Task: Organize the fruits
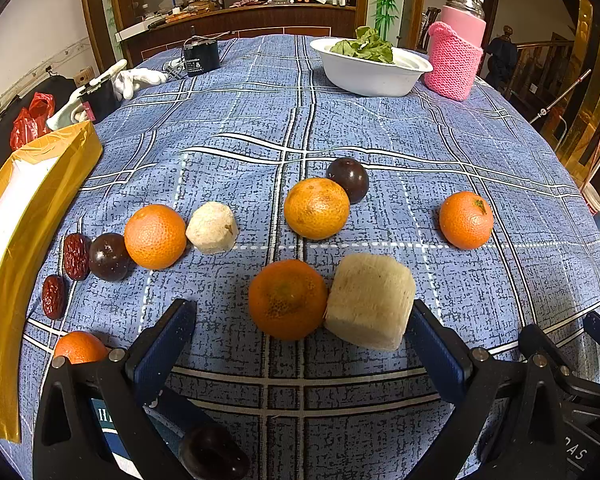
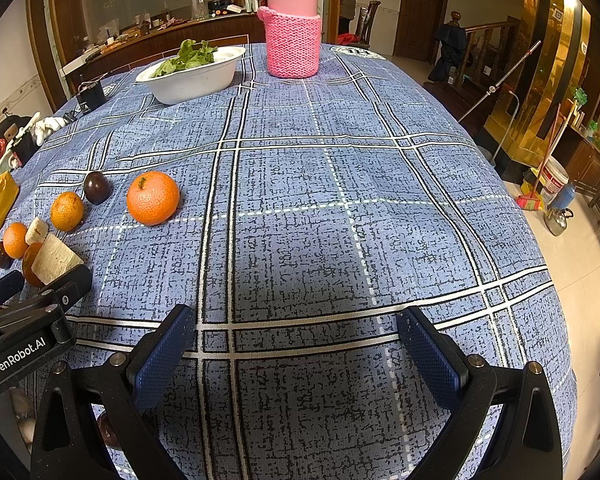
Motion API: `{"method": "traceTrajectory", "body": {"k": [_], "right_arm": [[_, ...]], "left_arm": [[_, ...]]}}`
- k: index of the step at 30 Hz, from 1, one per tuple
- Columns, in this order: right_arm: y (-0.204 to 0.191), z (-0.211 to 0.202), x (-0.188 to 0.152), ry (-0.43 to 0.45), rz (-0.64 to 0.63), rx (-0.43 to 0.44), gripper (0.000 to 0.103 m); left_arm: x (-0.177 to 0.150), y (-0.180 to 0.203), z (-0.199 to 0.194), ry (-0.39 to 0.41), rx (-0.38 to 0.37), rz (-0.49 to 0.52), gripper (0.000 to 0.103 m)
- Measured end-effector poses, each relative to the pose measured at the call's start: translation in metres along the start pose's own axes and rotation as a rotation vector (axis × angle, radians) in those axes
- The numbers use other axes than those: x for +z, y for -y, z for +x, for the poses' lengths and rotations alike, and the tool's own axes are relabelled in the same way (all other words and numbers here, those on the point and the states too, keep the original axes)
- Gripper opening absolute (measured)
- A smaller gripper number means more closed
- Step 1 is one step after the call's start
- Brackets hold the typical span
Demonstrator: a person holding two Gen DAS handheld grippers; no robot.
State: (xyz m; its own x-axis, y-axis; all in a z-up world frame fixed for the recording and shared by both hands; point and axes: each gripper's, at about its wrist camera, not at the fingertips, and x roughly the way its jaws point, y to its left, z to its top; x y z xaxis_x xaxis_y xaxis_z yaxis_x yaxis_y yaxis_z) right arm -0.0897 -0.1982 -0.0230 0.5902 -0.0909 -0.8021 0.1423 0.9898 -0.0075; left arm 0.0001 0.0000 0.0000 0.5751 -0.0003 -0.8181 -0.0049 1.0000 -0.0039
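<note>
Left wrist view: the left tongs [image 1: 300, 344] gape wide, holding nothing, just short of a near orange [image 1: 287, 299] touching a pale chunk [image 1: 370, 300]; other fruits lie scattered across the surface [image 1: 420, 128], unsorted, so I judge the task barely begun

Right wrist view: the right tongs [image 2: 296, 354] stand open and empty over bare cloth, a lone orange [image 2: 153, 198] far left
</note>
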Motion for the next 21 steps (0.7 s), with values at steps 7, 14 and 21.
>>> {"method": "traceTrajectory", "body": {"k": [7, 14, 21], "right_arm": [[0.0008, -0.0004, -0.0002, 0.0, 0.001, 0.0, 0.103], [0.0008, -0.0009, -0.0005, 0.0, 0.001, 0.0, 0.103], [0.0005, -0.0007, -0.0005, 0.0, 0.001, -0.001, 0.103]], "left_arm": [[-0.0002, 0.0001, -0.0001, 0.0, -0.003, 0.004, 0.102], [-0.0015, 0.0018, -0.0023, -0.013, -0.025, 0.037, 0.102], [0.0018, -0.001, 0.0004, -0.041, -0.035, 0.061, 0.103]]}}
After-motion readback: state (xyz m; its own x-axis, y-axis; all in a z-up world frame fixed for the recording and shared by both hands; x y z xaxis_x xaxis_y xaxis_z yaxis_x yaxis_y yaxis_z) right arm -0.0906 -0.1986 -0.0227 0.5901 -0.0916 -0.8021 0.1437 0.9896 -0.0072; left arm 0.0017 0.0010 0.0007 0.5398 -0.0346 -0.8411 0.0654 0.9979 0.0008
